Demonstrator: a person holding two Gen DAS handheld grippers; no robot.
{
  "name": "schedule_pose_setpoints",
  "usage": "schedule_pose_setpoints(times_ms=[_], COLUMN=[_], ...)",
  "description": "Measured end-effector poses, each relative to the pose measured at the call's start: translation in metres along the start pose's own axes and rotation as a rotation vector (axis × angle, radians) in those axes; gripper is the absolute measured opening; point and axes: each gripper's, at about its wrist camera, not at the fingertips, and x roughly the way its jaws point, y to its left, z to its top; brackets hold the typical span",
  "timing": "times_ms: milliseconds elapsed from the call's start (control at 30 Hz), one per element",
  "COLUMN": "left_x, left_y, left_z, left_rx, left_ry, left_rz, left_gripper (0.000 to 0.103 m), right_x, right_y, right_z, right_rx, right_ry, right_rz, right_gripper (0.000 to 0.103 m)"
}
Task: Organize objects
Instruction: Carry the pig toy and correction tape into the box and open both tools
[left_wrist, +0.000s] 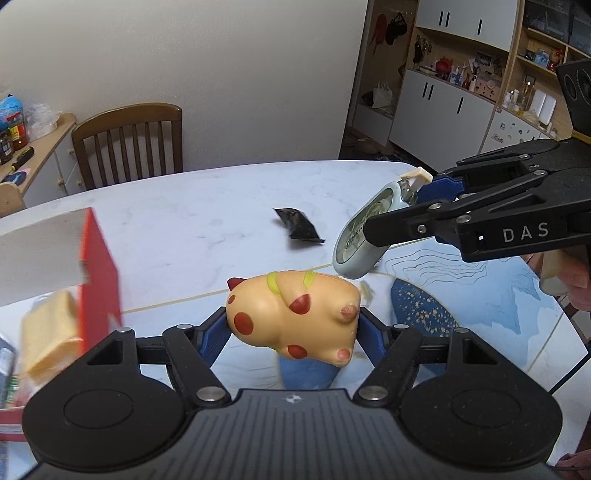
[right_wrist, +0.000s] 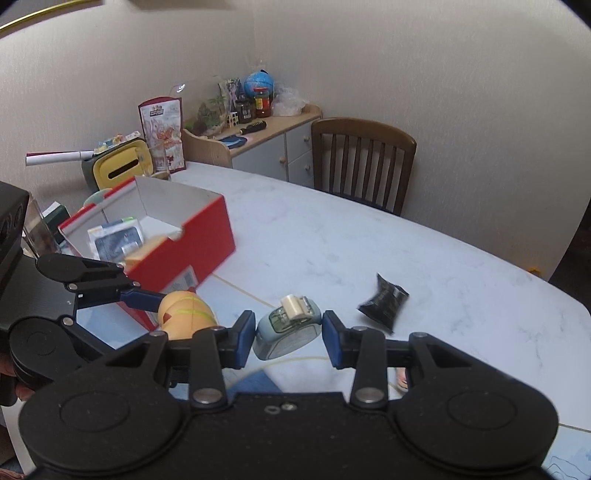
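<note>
"DAS" marks the right tool (left_wrist: 413, 206) gripping a tape dispenser (left_wrist: 360, 236) — left tool (left_wrist: 293, 332) clamps a spotted toy (left_wrist: 291, 314).

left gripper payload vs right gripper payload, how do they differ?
The left gripper holds a spotted toy: peach, rounded, with red spots. The right gripper holds a correction tape dispenser: pale blue-grey, flat, partly see-through, with a cream cap. The spotted toy is bulkier; the dispenser is thin and held edge-on. The toy is nearer the red box. Both are held off the table.
</note>
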Motion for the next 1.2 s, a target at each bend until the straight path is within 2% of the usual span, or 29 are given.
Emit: schedule_pose_setpoints(times_ms=[167, 333, 667, 900, 1200], left_x=[-0.026, -0.051, -0.087, -0.082, -0.046], left_y=[0.033, 0.067, 0.156, 0.216, 0.265], left_z=[0.002, 0.000, -0.002, 0.002, 0.008], left_rx=[0.000, 0.024, -0.007, -0.014, -0.020], left_ry=[0.006, 0.002, 0.003, 0.032, 0.087], left_rz=[-0.014, 0.005, 0.109, 0.199, 0.272], left_gripper=[0.072, 0.072, 0.072, 0.072, 0.072], right_x=[0.004, 0.013, 0.042, 0.075, 0.126], right_y=[0.033, 0.067, 0.130, 0.158, 0.185], right_z=[0.016, 0.033, 0.072, 0.095, 0.104], right_rx=[0.009, 0.011, -0.020, -0.007, -0.025], right_ry=[-0.018, -0.035, -0.068, -0.065, -0.034], right_rz=[-0.006, 0.008, 0.045, 0.064, 0.053], right_gripper=[0.038, 0.038, 0.039, 0.039, 0.039])
